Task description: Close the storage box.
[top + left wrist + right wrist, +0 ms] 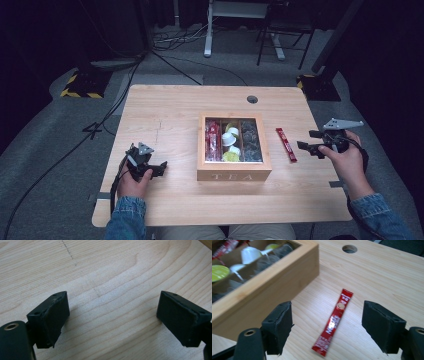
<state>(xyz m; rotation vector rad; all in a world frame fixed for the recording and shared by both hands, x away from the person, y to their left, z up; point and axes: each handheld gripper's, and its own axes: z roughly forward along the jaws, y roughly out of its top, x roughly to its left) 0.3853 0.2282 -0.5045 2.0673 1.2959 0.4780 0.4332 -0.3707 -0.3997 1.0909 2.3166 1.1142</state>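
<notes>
The right gripper point(311, 142) is hanging just right of the red stick point(286, 144), which is lying flat on the table point(165, 110) beside the tea box point(234, 175), near its right wall but not touching it. In the right gripper view the stick point(333, 322) is sitting on the wood between and a little ahead of the two jaws, which are standing wide apart with nothing pinched; that spread looks chosen so they can straddle the thin packet from both long sides. The box point(274, 287) is lying open-topped, its left compartment holding more red sticks point(213, 140), the middle one white and yellow pods point(230, 141), the right one dark sachets point(250, 141), so the loose stick probably belongs with its like in the left compartment. The left gripper point(151, 168) is resting low over bare table well left of the box, jaws likewise spread and empty in its own view point(112, 315), seemingly parked out of the way while the right hand is doing the work. The stick's flatness may make a clean pinch awkward.
</notes>
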